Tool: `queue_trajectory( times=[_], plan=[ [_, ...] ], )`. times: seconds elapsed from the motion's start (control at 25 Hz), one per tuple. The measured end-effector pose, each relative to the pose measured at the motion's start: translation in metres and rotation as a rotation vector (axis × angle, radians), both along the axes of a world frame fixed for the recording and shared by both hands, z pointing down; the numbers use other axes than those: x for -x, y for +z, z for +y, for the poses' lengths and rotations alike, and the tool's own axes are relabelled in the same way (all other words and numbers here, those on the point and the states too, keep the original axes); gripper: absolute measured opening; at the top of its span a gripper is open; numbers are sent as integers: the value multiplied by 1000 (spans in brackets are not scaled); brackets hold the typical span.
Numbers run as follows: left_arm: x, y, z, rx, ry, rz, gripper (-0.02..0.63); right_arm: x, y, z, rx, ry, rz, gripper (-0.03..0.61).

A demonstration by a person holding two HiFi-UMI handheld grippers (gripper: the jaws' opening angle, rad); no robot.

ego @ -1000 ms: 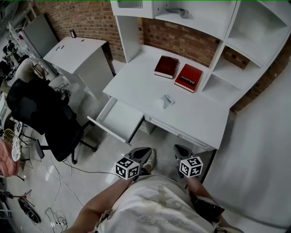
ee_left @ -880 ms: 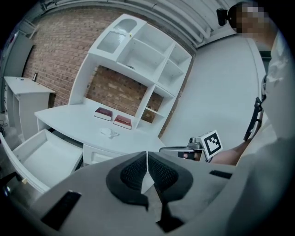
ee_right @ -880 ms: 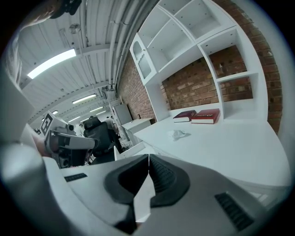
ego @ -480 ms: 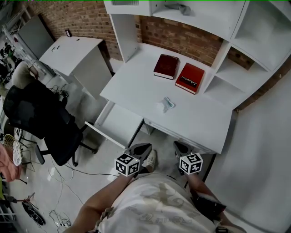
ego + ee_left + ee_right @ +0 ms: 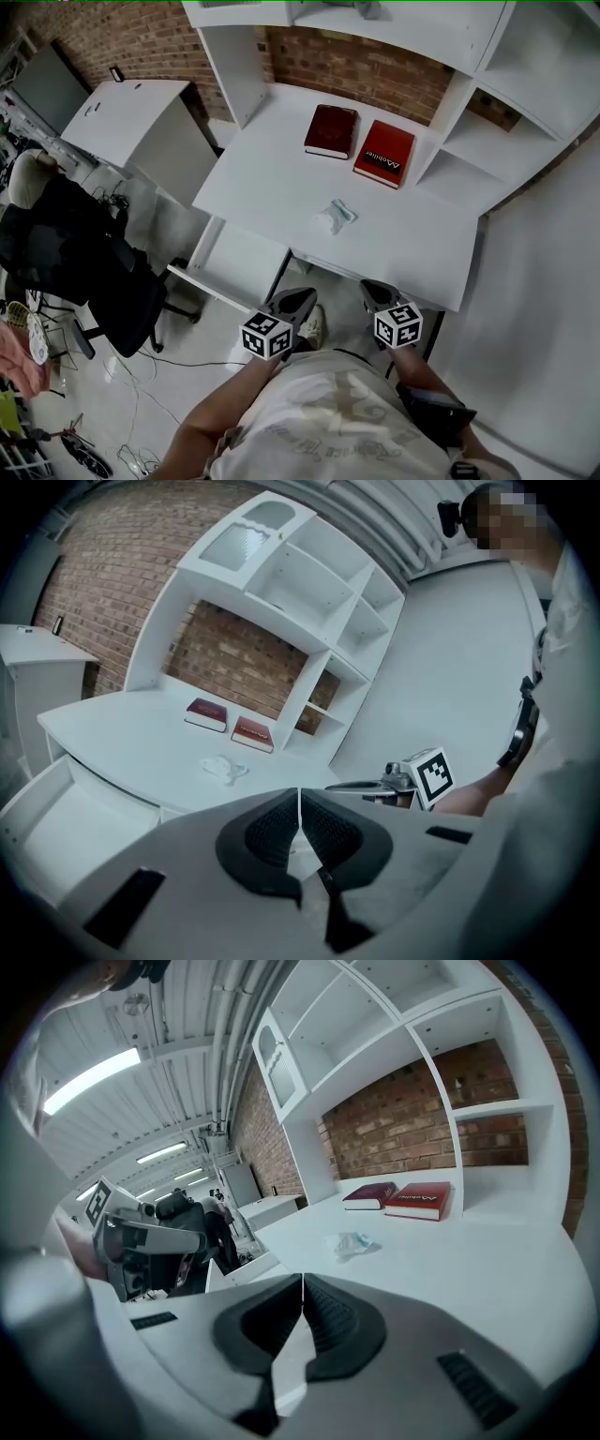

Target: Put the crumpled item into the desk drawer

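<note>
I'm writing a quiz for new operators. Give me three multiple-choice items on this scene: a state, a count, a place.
1. The drawer is: A pulled open, B shut, C taken off.
2. Red books on the desk top: A one, B two, C three.
3. The crumpled item lies: A in the drawer, B on the desk top, C on a book.
Answers: 1 A, its white inside shows; 2 B, two lie side by side; 3 B, it rests on bare desk top.
</note>
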State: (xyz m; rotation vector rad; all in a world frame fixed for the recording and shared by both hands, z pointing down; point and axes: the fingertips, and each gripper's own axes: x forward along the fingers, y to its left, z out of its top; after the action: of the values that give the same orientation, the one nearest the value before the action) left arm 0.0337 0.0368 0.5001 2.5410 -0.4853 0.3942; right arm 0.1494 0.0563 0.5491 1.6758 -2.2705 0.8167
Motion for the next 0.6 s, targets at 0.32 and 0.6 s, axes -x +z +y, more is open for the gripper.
queue_trajectory(
  times=[0.32,0.6],
  plan=[
    [-3,7,-25,17,24,2,28,-6,-1,-22,18,32,22,23],
    [-17,14,-54,-3,65,-42,28,-13,-2,-36,28,80,25,23]
  ],
)
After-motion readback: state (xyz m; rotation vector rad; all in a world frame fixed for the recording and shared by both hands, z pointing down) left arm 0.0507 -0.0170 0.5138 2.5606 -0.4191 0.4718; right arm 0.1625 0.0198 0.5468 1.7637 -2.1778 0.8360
